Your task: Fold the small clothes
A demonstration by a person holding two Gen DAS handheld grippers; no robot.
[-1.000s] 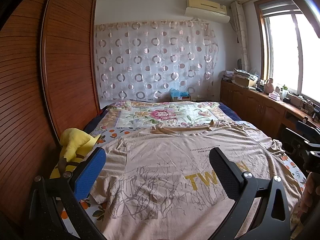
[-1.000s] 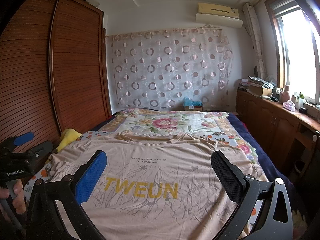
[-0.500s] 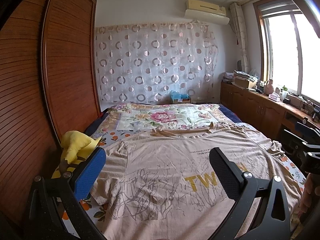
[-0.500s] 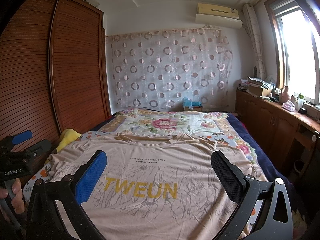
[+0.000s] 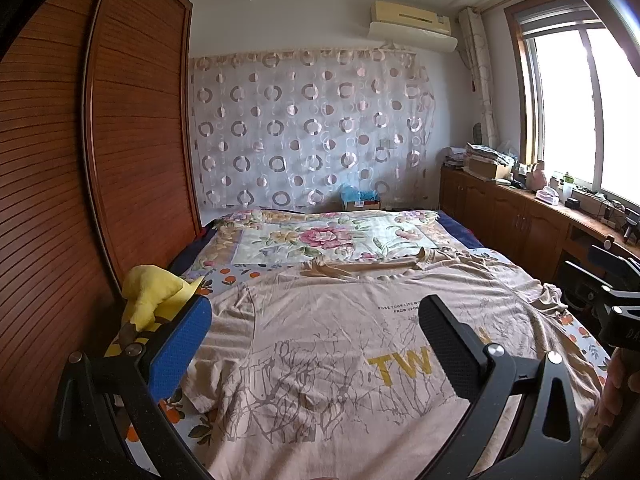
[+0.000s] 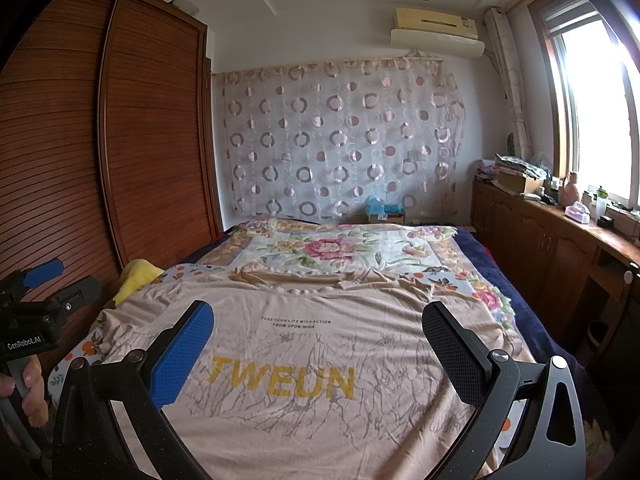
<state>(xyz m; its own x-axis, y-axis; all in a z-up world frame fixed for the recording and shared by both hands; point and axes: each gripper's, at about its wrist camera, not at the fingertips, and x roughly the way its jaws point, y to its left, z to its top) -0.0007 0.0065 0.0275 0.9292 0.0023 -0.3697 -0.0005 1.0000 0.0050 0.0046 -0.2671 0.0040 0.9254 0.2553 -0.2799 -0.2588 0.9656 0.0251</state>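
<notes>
A beige T-shirt with yellow "TWEUN" lettering and grey branch print lies spread flat on the bed, collar toward the far end. My left gripper hovers open above the shirt's left half, with nothing between its blue and black pads. Over the shirt's middle, my right gripper is open too and holds nothing. Each gripper shows at the edge of the other's view, held by a hand.
A yellow soft toy lies at the bed's left edge beside the wooden wardrobe. A floral blanket covers the far half of the bed. Cabinets with clutter run under the window on the right.
Both views have tilted slightly so the bed sits a little lower in frame. The shirt has not moved and both grippers stay open.
</notes>
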